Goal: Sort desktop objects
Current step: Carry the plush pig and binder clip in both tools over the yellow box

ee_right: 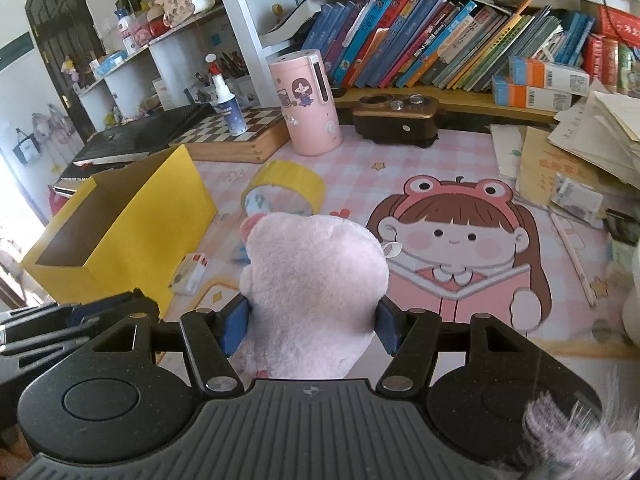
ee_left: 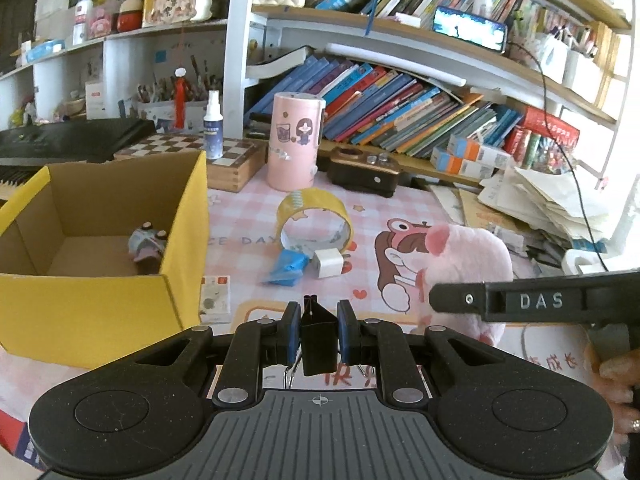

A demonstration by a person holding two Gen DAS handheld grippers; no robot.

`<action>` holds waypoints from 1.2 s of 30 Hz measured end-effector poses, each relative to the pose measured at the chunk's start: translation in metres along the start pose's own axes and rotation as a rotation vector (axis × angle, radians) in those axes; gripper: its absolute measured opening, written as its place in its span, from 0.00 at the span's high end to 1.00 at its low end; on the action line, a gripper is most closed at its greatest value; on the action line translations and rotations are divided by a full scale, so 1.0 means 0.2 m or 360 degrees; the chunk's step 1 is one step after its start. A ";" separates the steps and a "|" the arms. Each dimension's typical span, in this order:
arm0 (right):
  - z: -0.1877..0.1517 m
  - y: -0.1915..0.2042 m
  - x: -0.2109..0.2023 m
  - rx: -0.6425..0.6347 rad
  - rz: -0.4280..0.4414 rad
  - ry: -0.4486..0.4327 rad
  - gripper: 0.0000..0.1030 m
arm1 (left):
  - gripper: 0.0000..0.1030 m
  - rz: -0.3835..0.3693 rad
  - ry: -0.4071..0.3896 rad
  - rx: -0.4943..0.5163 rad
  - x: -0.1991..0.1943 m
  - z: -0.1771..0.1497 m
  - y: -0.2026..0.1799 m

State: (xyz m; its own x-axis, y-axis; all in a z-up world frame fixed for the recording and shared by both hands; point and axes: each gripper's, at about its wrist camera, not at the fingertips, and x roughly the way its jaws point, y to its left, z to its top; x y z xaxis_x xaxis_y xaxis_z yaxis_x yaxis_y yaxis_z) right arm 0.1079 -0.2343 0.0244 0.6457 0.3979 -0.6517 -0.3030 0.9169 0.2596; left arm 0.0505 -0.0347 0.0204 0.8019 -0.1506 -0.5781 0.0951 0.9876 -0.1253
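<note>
Midway, by the look of it. Left tool (ee_left: 319, 334) clenched on a black binder clip (ee_left: 319, 340), held above the near edge of the worktop (ee_left: 248, 216), just right of the yellow box (ee_left: 100, 304). Right tool (ee_right: 312, 326) squeezed on a pink plush (ee_right: 316, 292), blue pads (ee_right: 236, 328) pressed into the fur on both sides, plush lifted clear of the pink mat (ee_right: 460, 168).

Done so far, judging by the box: one small toy (ee_left: 147, 244) lay inside, on the cardboard floor near the right wall. Probably sorted already; nothing else seen in there.

Left to do: clip and plush both still in the tools, neither over the box opening yet. Loose on the mat: a tape roll (ee_left: 316, 220) standing on edge, a blue packet (ee_left: 286, 268) touching a white charger (ee_left: 329, 263) just in front of the roll, and a small card (ee_left: 216, 294) flat beside the box's right corner. Whether the pink canister (ee_left: 294, 142), spray bottle (ee_left: 213, 126) and chessboard (ee_left: 188, 148) counted as things to sort could not be told.

Hard to make out: the near part of the box floor, hidden by its front wall. Plush's face turned away in the right view, only an ear and back shown. Packet and charger blocked by the plush in that view. Clip's wire handles half hidden under the left tool's pads. A hand (ee_left: 618, 384) cut off at the left view's right edge.
</note>
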 end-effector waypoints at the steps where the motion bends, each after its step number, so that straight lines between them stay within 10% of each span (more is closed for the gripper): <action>1: -0.02 0.03 -0.01 0.0003 -0.0010 0.0000 0.41 | 0.83 -0.0011 -0.0003 0.0005 -0.02 -0.01 0.02; 36: -0.60 0.97 -0.17 -0.0091 0.0048 0.0137 0.41 | 0.83 -0.0035 -0.0011 -0.0043 -0.64 -0.39 0.67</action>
State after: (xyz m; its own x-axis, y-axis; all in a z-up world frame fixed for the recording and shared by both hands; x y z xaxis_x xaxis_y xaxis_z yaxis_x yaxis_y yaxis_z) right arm -0.0563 -0.0732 0.0116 0.5740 0.4192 -0.7034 -0.3626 0.9003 0.2406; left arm -0.0852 0.1141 0.0153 0.8038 -0.1720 -0.5694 0.0969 0.9824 -0.1599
